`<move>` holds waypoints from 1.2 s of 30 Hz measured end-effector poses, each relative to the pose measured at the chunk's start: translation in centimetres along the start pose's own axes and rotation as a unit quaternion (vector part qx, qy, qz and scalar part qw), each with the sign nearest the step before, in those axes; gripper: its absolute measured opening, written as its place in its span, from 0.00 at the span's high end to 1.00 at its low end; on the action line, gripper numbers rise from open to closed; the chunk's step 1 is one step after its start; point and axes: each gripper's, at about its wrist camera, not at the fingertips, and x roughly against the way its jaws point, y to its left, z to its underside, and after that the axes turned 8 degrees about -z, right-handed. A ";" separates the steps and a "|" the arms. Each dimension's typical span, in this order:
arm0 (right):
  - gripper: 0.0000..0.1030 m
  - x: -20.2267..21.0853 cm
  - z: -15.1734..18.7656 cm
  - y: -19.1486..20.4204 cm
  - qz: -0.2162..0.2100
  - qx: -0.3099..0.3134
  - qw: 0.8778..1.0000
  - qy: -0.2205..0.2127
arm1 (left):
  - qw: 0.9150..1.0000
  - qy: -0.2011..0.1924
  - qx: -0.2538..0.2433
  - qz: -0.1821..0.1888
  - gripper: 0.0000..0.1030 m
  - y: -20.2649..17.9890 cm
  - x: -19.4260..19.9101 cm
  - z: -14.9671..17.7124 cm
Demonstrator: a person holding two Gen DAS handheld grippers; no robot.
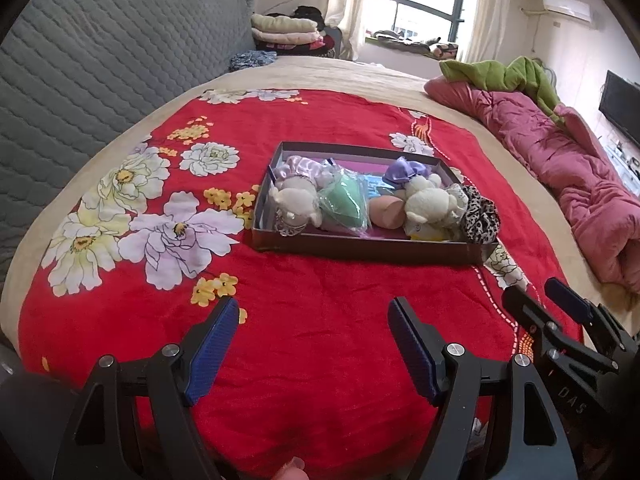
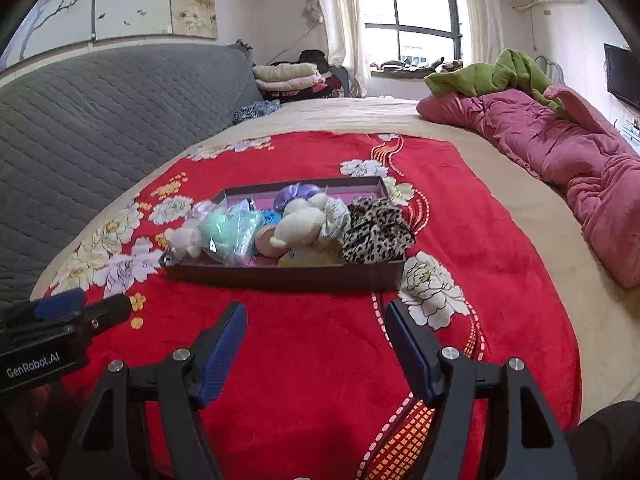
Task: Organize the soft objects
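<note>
A shallow dark box (image 1: 360,249) (image 2: 280,276) sits on the red floral blanket (image 1: 320,312) (image 2: 312,352). It holds soft things: white plush toys (image 1: 298,202) (image 2: 298,222), a mint item in a clear bag (image 1: 346,202) (image 2: 230,232), a purple satin scrunchie (image 1: 404,170) (image 2: 296,192), a peach sponge (image 1: 386,212) and a leopard scrunchie (image 1: 480,216) (image 2: 374,232). My left gripper (image 1: 314,312) is open and empty, short of the box. My right gripper (image 2: 316,316) is open and empty, also short of it; it shows at the right of the left wrist view (image 1: 540,292).
A grey quilted headboard (image 1: 100,60) (image 2: 100,112) runs along the left. A pink quilt (image 1: 560,160) (image 2: 560,148) with a green blanket (image 1: 508,72) (image 2: 492,72) lies on the right. Folded clothes (image 1: 284,30) (image 2: 288,76) are stacked at the back.
</note>
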 end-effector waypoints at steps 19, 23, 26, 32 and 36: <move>0.31 -1.6 1.1 0.3 -0.018 0.005 1.000 0.021 | 1.000 0.015 0.002 -0.003 0.24 0.0 -1.7 0.3; 0.31 -1.6 1.1 0.3 -0.019 0.004 1.000 0.021 | 1.000 0.014 0.003 -0.004 0.24 0.0 -1.7 0.3; 0.31 -1.7 1.1 0.2 -0.019 0.003 1.000 0.023 | 1.000 0.015 0.003 -0.005 0.24 0.0 -1.8 0.2; 0.31 -1.7 1.2 0.2 -0.020 0.004 1.000 0.024 | 1.000 0.022 -0.006 -0.006 0.24 -0.2 -2.0 0.4; 0.31 -1.8 1.3 0.1 -0.021 0.002 0.999 0.028 | 1.000 0.020 -0.007 -0.006 0.24 -0.3 -2.0 0.5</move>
